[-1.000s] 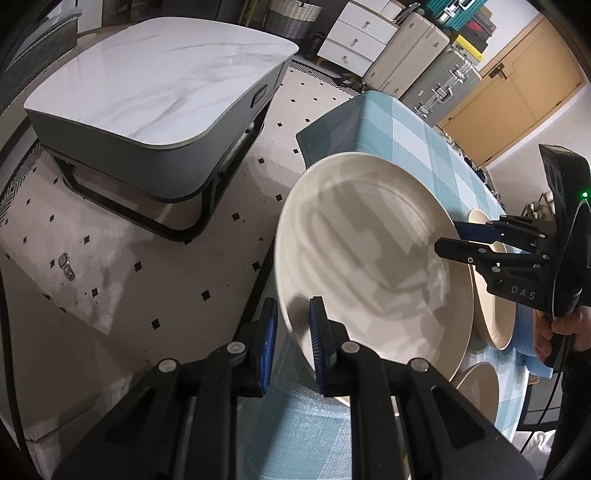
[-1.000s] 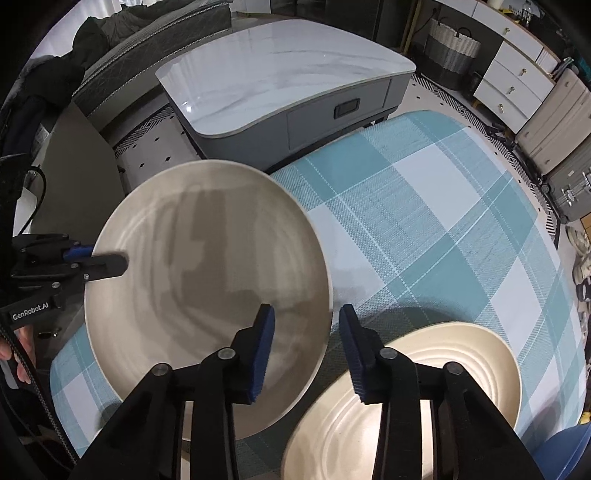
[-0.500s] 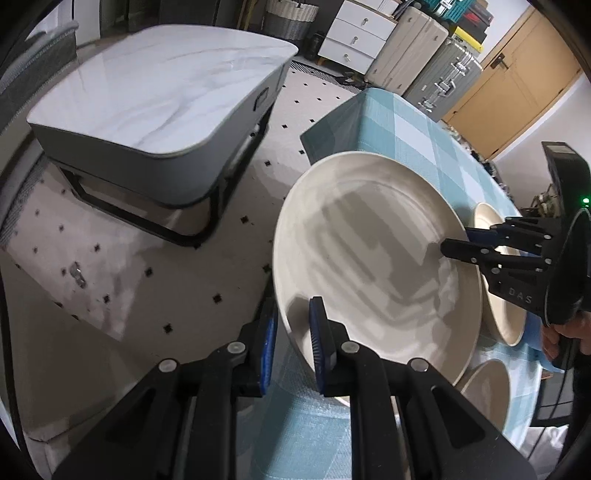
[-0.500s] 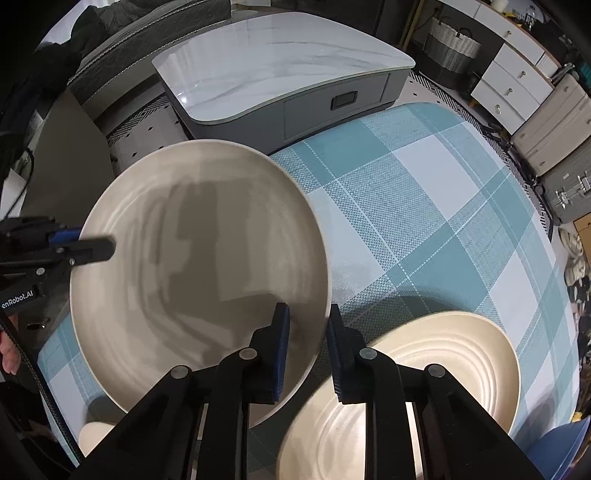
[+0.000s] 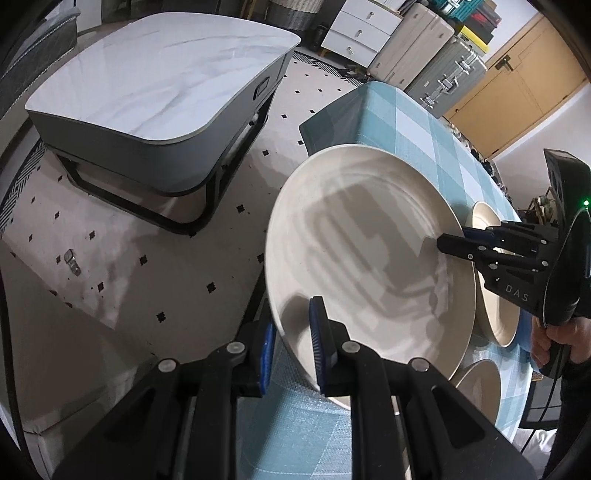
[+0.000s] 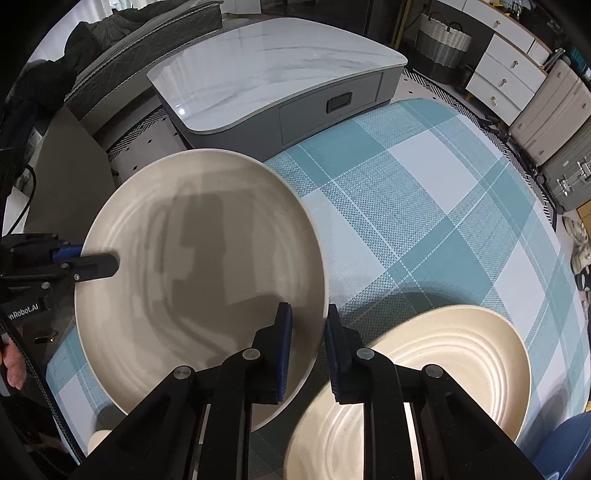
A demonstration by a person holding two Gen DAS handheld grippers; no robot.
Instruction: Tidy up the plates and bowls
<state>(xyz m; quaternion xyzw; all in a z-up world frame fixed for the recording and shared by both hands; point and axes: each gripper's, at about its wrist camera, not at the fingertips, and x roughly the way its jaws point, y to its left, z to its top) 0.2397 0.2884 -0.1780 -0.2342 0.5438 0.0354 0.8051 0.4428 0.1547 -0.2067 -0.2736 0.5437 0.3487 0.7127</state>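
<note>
A large cream plate (image 5: 369, 258) is held above the checked tablecloth (image 6: 424, 221) by both grippers. My left gripper (image 5: 291, 347) is shut on its near rim in the left wrist view. My right gripper (image 6: 308, 332) is shut on the opposite rim of the plate (image 6: 199, 273); it also shows in the left wrist view (image 5: 454, 242). A second cream ribbed plate (image 6: 424, 387) lies on the cloth to the right of the right gripper, also seen in the left wrist view (image 5: 495, 314). A smaller cream dish (image 5: 480, 384) lies beneath the held plate's edge.
A low marble-topped coffee table (image 5: 159, 74) stands on the tiled floor beyond the table edge. A white drawer unit (image 5: 362, 33) and suitcases (image 5: 443, 70) line the far wall. A blue object (image 6: 569, 450) sits at the cloth's right edge.
My right gripper has closed its jaws onto the plate's rim. The plate, held by both grippers, has shifted slightly over the table edge.
</note>
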